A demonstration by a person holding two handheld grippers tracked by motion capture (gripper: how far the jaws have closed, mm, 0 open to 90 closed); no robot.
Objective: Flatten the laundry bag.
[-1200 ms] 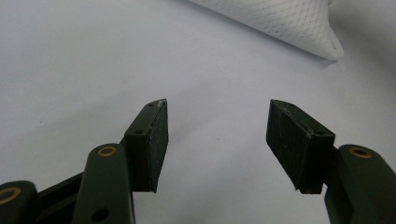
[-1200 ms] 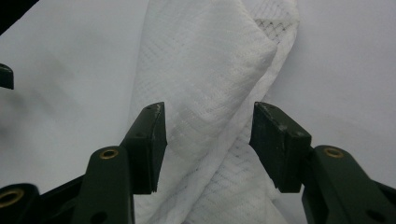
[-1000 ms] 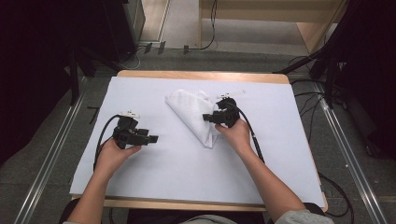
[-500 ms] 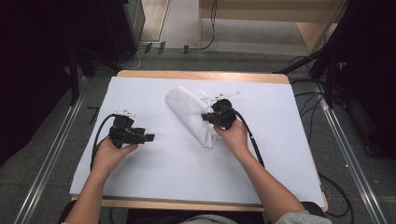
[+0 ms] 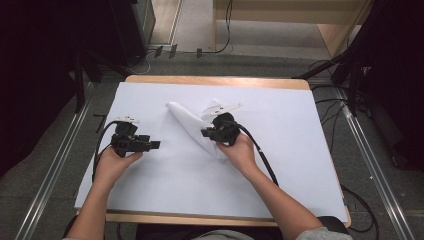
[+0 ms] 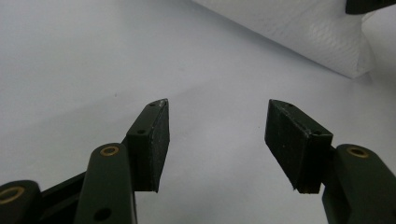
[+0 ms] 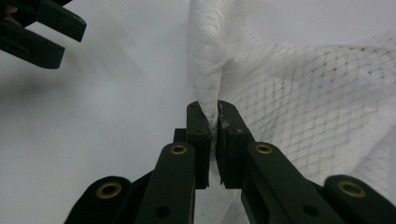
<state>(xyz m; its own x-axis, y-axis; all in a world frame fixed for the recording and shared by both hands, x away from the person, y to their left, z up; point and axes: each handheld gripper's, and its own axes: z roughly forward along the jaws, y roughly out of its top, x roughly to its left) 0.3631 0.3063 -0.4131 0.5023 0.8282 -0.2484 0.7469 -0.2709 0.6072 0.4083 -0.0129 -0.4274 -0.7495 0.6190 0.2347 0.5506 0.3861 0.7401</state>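
Observation:
A white mesh cloth [image 5: 190, 126] lies folded in a long wedge on the white table cover [image 5: 300, 130], near the middle. My right gripper [image 5: 206, 133] is shut on a raised fold of the cloth [image 7: 289, 93]; in the right gripper view its jaws pinch the fabric [image 7: 213, 109]. My left gripper [image 5: 156, 145] hovers to the left of the cloth, open and empty, pointing toward it. In the left gripper view the left gripper [image 6: 217, 121] has its jaws wide apart over the bare cover, with the cloth [image 6: 308, 32] at the upper right.
The table cover [image 5: 150, 190] spans most of the wooden table [image 5: 215, 79]. Black cables [image 5: 262, 155] trail from both grippers. Metal rails [image 5: 47, 170] run along the floor on both sides. Dark equipment stands at the far left and right.
My right gripper has dragged the held part of the cloth leftward and toward me, folding the cloth narrower. The left gripper has shifted slightly left.

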